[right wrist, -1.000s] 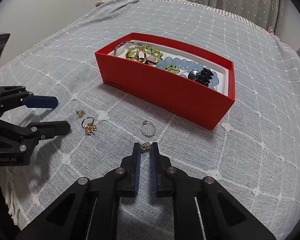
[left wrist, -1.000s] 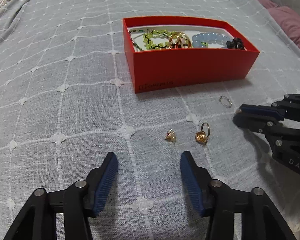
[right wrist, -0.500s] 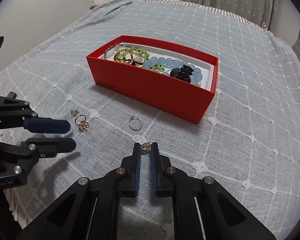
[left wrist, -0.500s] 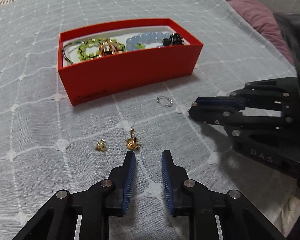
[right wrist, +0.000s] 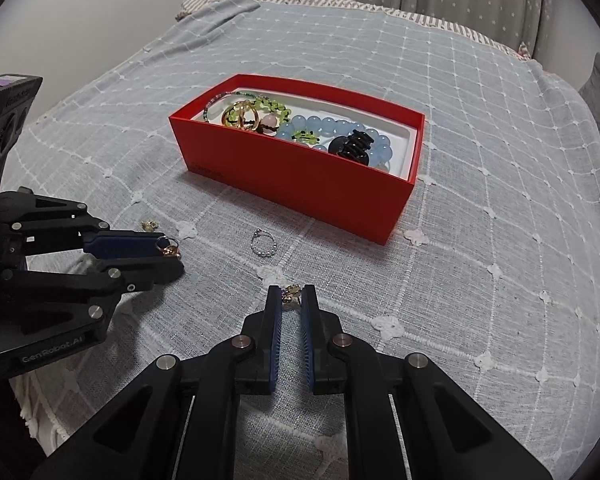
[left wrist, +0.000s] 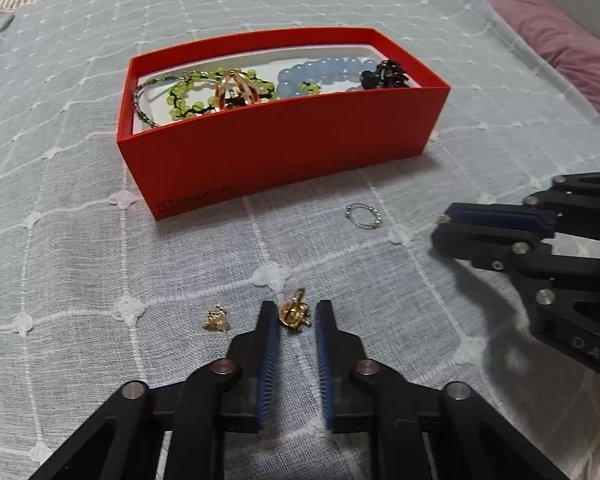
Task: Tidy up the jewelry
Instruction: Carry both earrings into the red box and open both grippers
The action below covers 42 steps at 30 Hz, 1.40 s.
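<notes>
A red box [left wrist: 284,152] [right wrist: 300,188] on the bed holds green beads, blue beads, gold rings and a black clip. My left gripper [left wrist: 296,312] [right wrist: 172,256] is closed around a gold ring [left wrist: 294,314] [right wrist: 168,246] low on the bedspread. My right gripper [right wrist: 291,298] [left wrist: 440,228] is shut on a small gold earring [right wrist: 290,294] and holds it just above the cloth. A second gold earring [left wrist: 216,320] [right wrist: 150,224] lies left of the left gripper. A thin silver beaded ring [left wrist: 362,216] [right wrist: 262,242] lies between the grippers and the box.
The grey checked bedspread [right wrist: 480,240] covers the whole bed. A pink pillow [left wrist: 556,48] lies at the far right. The bed's edge drops away at the left in the right wrist view.
My left gripper narrowed from wide open and moved forward onto the gold ring. My right gripper stayed shut on the earring and lifted it slightly.
</notes>
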Available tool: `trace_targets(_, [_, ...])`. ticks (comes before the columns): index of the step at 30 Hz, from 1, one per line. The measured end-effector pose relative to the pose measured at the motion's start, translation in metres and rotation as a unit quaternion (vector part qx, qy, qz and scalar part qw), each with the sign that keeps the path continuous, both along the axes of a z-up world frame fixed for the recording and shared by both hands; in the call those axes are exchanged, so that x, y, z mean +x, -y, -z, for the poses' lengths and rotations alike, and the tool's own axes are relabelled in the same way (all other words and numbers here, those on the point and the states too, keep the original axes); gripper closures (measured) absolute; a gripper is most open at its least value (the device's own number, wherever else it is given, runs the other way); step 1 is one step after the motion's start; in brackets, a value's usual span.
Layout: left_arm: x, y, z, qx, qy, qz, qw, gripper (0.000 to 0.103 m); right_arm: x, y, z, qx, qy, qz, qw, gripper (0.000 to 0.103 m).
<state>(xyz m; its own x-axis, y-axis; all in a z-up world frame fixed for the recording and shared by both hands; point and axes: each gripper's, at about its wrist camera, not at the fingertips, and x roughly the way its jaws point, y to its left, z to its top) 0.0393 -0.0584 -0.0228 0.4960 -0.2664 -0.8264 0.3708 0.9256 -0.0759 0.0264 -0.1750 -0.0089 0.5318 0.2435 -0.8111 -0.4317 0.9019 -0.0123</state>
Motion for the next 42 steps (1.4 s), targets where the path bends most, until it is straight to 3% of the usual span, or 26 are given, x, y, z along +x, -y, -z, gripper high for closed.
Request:
trace_targets(22, [-0.004, -0.023, -0.027, -0.036, 0.019, -0.017, 0.999, 0.092, -0.008, 0.004, -0.028, 0.026, 0.015, 0.019, 0.999, 0.093])
trace_targets(35, [0.025, -0.034, -0.055, -0.074, 0.051, -0.06, 0.9942, 0.093, 0.007, 0.007, -0.057, 0.065, 0.041, 0.047, 0.996, 0.093])
trace_targets(42, [0.046, -0.03, -0.062, -0.076, 0.079, -0.08, 0.9907, 0.092, 0.025, 0.003, -0.064, 0.073, 0.055, 0.065, 0.994, 0.093])
